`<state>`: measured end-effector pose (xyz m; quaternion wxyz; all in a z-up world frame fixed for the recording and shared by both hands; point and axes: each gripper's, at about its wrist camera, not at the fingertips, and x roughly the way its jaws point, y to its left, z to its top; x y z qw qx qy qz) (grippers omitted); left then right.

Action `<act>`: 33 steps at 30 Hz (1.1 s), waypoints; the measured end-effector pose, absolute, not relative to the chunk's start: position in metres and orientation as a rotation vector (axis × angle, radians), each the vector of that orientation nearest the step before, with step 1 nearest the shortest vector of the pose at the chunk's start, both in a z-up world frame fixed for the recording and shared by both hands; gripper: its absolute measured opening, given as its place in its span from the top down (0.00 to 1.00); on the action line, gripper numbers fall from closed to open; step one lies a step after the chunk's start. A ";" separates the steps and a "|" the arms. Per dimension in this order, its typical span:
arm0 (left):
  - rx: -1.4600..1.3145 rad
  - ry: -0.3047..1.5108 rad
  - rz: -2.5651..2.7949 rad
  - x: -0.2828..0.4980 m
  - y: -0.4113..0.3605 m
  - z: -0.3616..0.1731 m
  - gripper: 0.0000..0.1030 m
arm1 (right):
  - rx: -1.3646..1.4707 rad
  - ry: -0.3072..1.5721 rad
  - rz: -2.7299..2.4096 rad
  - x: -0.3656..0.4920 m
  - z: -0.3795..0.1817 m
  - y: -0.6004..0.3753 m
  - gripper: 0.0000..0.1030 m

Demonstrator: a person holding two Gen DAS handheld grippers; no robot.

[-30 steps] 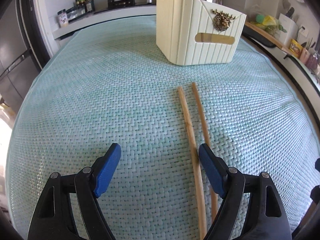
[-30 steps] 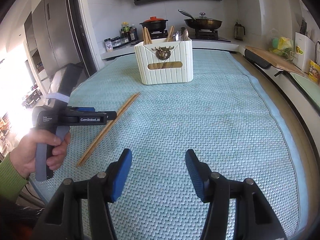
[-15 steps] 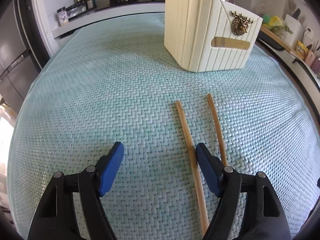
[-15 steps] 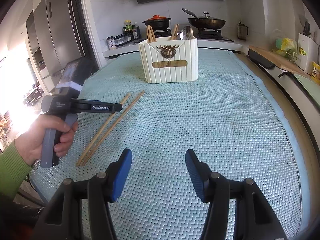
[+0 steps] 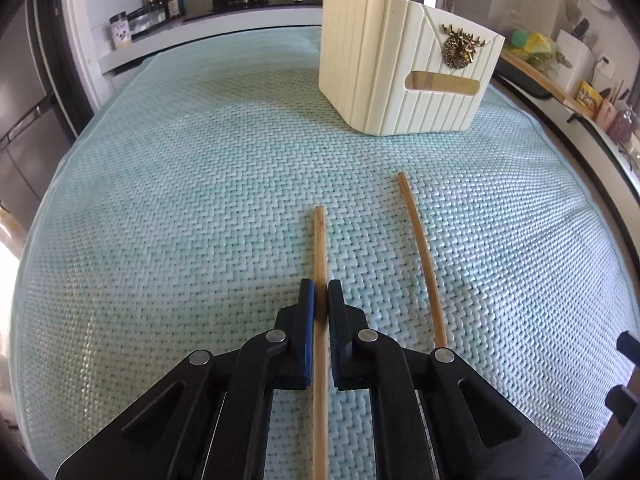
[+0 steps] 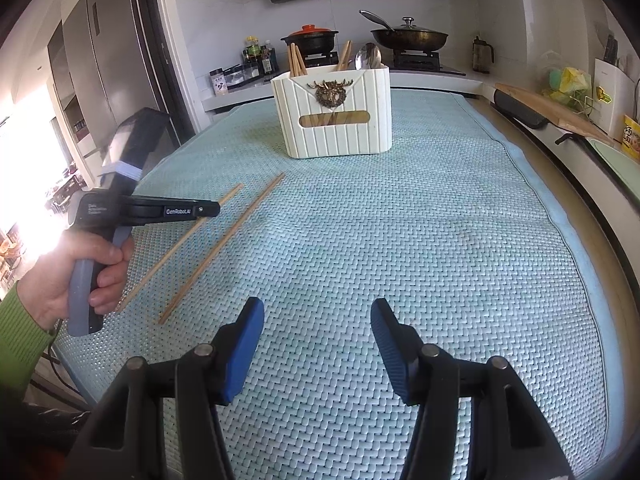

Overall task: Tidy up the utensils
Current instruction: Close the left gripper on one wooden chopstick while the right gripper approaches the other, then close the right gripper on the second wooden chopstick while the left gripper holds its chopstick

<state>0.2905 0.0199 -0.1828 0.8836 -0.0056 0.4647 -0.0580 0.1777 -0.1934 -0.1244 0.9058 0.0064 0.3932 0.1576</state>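
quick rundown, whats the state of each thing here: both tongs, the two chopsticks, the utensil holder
left tongs: shut on the left chopstick
right tongs: open, holding nothing, above the mat
left chopstick: gripped between the pads
right chopstick: lying loose on the mat, apart from the other
utensil holder: upright, chopsticks and a spoon standing in it
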 end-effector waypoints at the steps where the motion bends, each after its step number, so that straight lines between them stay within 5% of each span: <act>1: -0.024 0.969 -0.111 0.287 0.024 -0.183 0.95 | 0.010 0.815 0.324 0.178 -0.125 -0.193 0.45; 27: -0.176 0.951 0.008 0.239 0.077 -0.184 0.95 | -0.108 0.981 0.298 0.339 -0.160 -0.046 0.45; 33: -0.176 0.936 -0.002 0.237 0.080 -0.186 0.95 | -0.233 0.967 0.293 0.334 -0.161 -0.035 0.88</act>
